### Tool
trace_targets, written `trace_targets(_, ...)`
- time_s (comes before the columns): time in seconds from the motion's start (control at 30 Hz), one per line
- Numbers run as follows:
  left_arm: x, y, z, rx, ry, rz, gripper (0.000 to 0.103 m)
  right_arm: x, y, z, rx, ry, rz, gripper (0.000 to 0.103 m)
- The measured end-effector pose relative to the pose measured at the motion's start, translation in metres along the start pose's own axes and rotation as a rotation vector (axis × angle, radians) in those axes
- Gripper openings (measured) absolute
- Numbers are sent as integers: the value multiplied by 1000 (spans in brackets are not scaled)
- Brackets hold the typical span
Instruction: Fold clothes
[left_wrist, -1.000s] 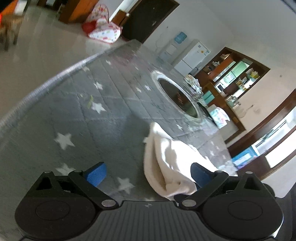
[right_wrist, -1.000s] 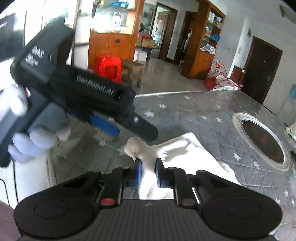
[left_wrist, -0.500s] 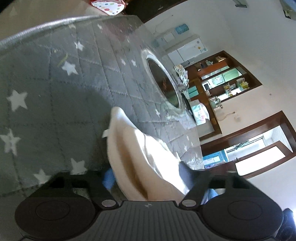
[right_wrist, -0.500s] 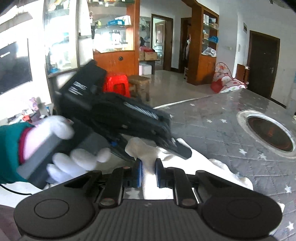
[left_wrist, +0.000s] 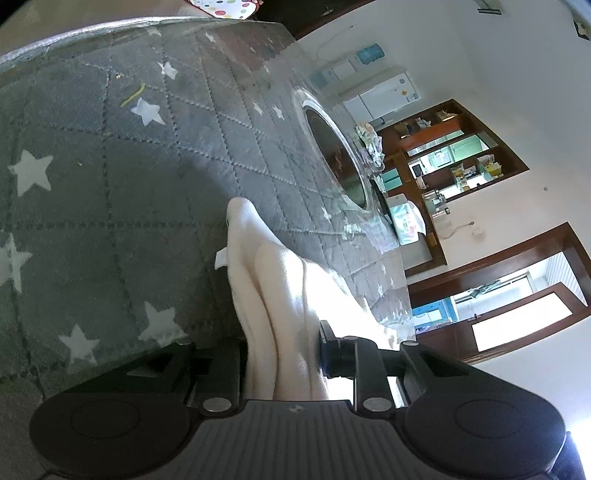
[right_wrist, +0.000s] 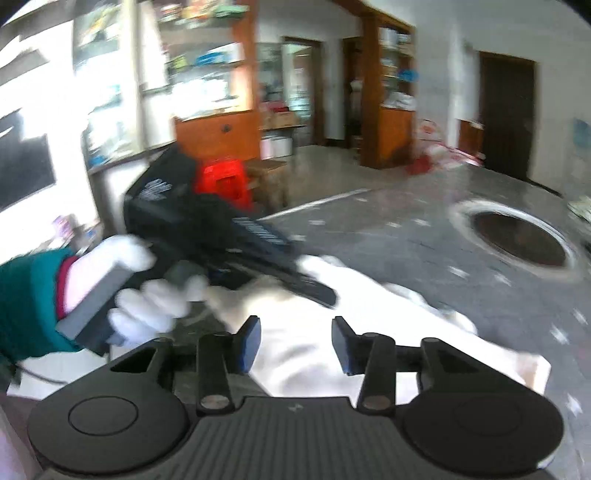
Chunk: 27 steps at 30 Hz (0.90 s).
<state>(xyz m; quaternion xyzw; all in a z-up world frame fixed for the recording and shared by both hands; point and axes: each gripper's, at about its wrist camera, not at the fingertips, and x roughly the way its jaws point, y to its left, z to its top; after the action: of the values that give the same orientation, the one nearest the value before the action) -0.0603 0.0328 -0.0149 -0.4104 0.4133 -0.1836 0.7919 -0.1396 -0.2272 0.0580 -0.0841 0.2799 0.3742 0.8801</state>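
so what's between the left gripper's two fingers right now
A bunched fold of the white cloth sits between the closing left gripper fingers, seen in the left wrist view.

No words can be read. The white marks on the black left tongs (right_wrist: 314, 291) are too blurry.

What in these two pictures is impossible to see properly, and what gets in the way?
- Left wrist view: the near end of the white cloth runs under the left gripper body, so how it is bunched there is hidden.
- Left wrist view: sunlight washes out the cloth's right side.
- Right wrist view: motion blur smears the shelves and the writing on the other gripper.
- Right wrist view: the right gripper body covers the cloth's near edge.
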Motion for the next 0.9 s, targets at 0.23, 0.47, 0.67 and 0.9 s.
trace_targets(0.23, -1, -1, -1, 11, -7, 4, 25, -24, -64, -25, 213, 7, -214, 62)
trace_targets(0.47, 0, -4, -1, 21, -5, 12, 25, -22, -114, -52, 402, 25, -327, 63)
trace_targets(0.67, -1, -7, -2, 39, -7, 23, 25, -17, -133, -61, 522, -8, -287, 62)
trace_targets(0.9, 0, -9, -2, 49, -8, 33, 25, -13, -137, -63, 602, -28, -230, 19)
